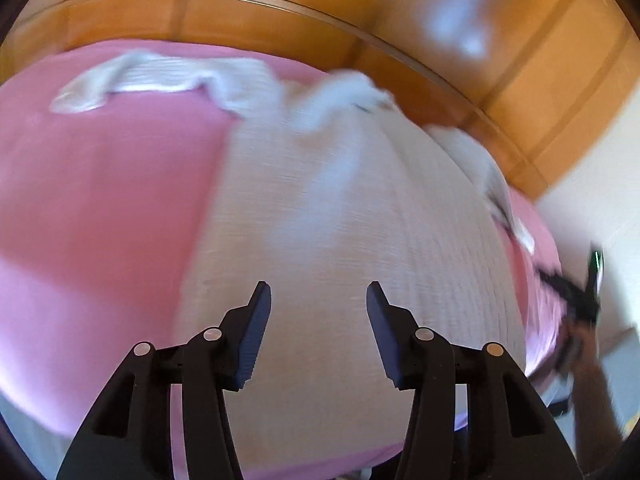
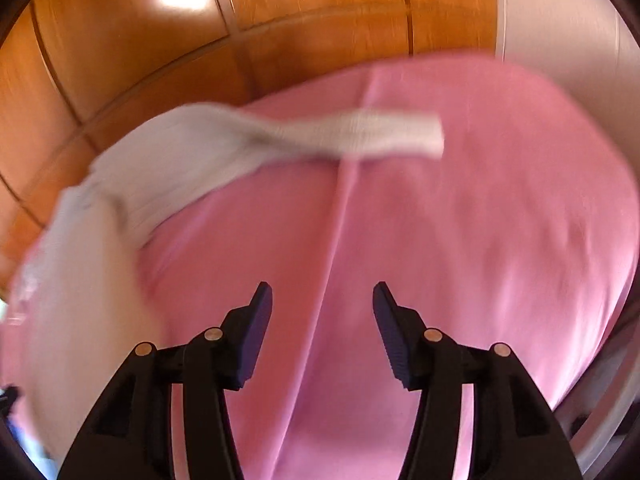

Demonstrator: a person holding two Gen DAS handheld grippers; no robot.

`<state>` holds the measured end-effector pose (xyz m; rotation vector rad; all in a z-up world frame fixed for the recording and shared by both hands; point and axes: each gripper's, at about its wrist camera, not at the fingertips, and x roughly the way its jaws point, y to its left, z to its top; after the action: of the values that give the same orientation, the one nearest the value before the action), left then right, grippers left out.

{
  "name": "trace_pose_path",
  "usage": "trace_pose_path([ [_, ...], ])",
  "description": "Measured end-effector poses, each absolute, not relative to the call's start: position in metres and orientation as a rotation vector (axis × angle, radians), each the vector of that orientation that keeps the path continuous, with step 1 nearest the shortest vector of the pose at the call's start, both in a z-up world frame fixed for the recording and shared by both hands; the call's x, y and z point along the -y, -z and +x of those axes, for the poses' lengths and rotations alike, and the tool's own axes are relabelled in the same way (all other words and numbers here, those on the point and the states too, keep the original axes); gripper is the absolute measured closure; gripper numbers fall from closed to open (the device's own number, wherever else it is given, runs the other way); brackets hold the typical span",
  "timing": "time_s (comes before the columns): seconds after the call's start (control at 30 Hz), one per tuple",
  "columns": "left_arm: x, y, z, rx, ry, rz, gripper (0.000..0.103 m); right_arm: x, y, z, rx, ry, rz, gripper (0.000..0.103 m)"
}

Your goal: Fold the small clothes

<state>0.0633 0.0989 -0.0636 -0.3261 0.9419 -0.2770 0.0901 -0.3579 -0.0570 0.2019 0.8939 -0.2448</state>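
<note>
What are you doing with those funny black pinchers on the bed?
A person is holding two black grippers over a bed with a pink sheet. A white ribbed knit top lies spread out on it, sleeves flung outward, waiting to be folded. The left gripper hovers open above the top's body. The right gripper is open too, over bare pink sheet beside one sleeve. Nothing is grabbed. The pictures are blurry.

My black left gripper (image 1: 319, 300) and black right gripper (image 2: 322, 300), both with dark blue ribbed finger pads (image 1: 256, 332), show over a pale white ribbed-knit garment (image 1: 340, 240) on a plain pink bed sheet (image 2: 460, 240), backed by glossy orange-brown panelled wooden headboard (image 2: 280, 20).
</note>
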Motion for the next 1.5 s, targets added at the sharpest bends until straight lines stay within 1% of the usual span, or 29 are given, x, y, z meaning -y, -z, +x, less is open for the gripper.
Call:
trace_pose_path([
  [0.1, -0.056, 0.074, 0.082, -0.972, 0.344, -0.276, 0.055, 0.356, 0.066, 0.136, -0.881, 0.292, 0.057, 0.052],
  [0.2, -0.019, 0.084, 0.095, -0.997, 0.394, -0.224, 0.055, 0.358, 0.090, 0.178, -0.908, 0.358, -0.092, 0.054],
  [0.27, 0.000, 0.092, 0.103, -1.017, 0.423, -0.191, 0.055, 0.366, 0.102, 0.198, -0.926, 0.417, -0.168, 0.066],
  [0.3, 0.008, 0.096, 0.105, -1.024, 0.432, -0.172, 0.055, 0.371, 0.107, 0.202, -0.936, 0.436, -0.189, 0.082],
  [0.33, 0.013, 0.098, 0.107, -1.028, 0.437, -0.156, 0.055, 0.380, 0.109, 0.208, -0.945, 0.444, -0.193, 0.095],
  [0.43, 0.023, 0.105, 0.112, -1.026, 0.436, -0.094, 0.055, 0.398, 0.087, 0.199, -0.879, 0.467, -0.185, 0.099],
  [0.47, 0.021, 0.105, 0.111, -1.026, 0.437, -0.093, 0.052, 0.405, 0.070, 0.191, -0.845, 0.466, -0.172, 0.099],
  [0.53, 0.017, 0.108, 0.111, -1.030, 0.447, -0.105, 0.052, 0.418, 0.040, 0.180, -0.785, 0.481, -0.155, 0.103],
  [0.67, 0.017, 0.108, 0.112, -1.037, 0.461, -0.113, 0.052, 0.455, -0.025, 0.167, -0.668, 0.581, -0.154, 0.103],
  [0.73, 0.015, 0.109, 0.112, -1.040, 0.461, -0.122, 0.052, 0.474, -0.043, 0.169, -0.643, 0.628, -0.169, 0.103],
  [0.8, 0.014, 0.109, 0.112, -1.041, 0.459, -0.131, 0.052, 0.485, -0.046, 0.175, -0.674, 0.557, -0.085, 0.103],
  [0.83, 0.014, 0.109, 0.112, -1.040, 0.457, -0.135, 0.052, 0.485, -0.045, 0.173, -0.687, 0.500, -0.011, 0.091],
  [0.87, 0.014, 0.109, 0.114, -1.039, 0.457, -0.137, 0.052, 0.482, -0.040, 0.173, -0.691, 0.487, 0.000, 0.073],
  [0.9, 0.013, 0.109, 0.113, -1.039, 0.456, -0.141, 0.052, 0.476, -0.032, 0.172, -0.691, 0.471, -0.010, 0.039],
  [0.93, 0.013, 0.110, 0.113, -1.039, 0.455, -0.145, 0.052, 0.469, -0.026, 0.172, -0.690, 0.455, -0.020, 0.036],
  [1.03, 0.014, 0.109, 0.112, -1.040, 0.456, -0.141, 0.052, 0.436, 0.007, 0.172, -0.784, 0.348, -0.004, 0.037],
  [1.23, 0.015, 0.109, 0.111, -1.042, 0.455, -0.137, 0.052, 0.376, 0.052, 0.184, -0.867, 0.194, -0.075, 0.033],
  [1.27, 0.015, 0.109, 0.111, -1.041, 0.454, -0.137, 0.051, 0.368, 0.061, 0.189, -0.882, 0.180, -0.086, 0.033],
  [1.3, 0.015, 0.109, 0.111, -1.041, 0.457, -0.139, 0.047, 0.363, 0.067, 0.193, -0.888, 0.185, -0.104, 0.033],
  [1.37, 0.017, 0.109, 0.110, -1.038, 0.458, -0.140, 0.046, 0.358, 0.079, 0.204, -0.896, 0.218, -0.147, 0.034],
  [1.4, 0.018, 0.110, 0.110, -1.037, 0.458, -0.136, 0.044, 0.359, 0.082, 0.206, -0.905, 0.222, -0.150, 0.038],
  [1.43, 0.018, 0.110, 0.110, -1.036, 0.460, -0.134, 0.043, 0.360, 0.089, 0.212, -0.919, 0.235, -0.160, 0.058],
  [1.47, 0.020, 0.110, 0.109, -1.035, 0.460, -0.129, 0.042, 0.364, 0.095, 0.218, -0.934, 0.295, -0.207, 0.074],
  [1.5, 0.021, 0.110, 0.109, -1.033, 0.461, -0.121, 0.041, 0.369, 0.093, 0.220, -0.932, 0.328, -0.226, 0.097],
])
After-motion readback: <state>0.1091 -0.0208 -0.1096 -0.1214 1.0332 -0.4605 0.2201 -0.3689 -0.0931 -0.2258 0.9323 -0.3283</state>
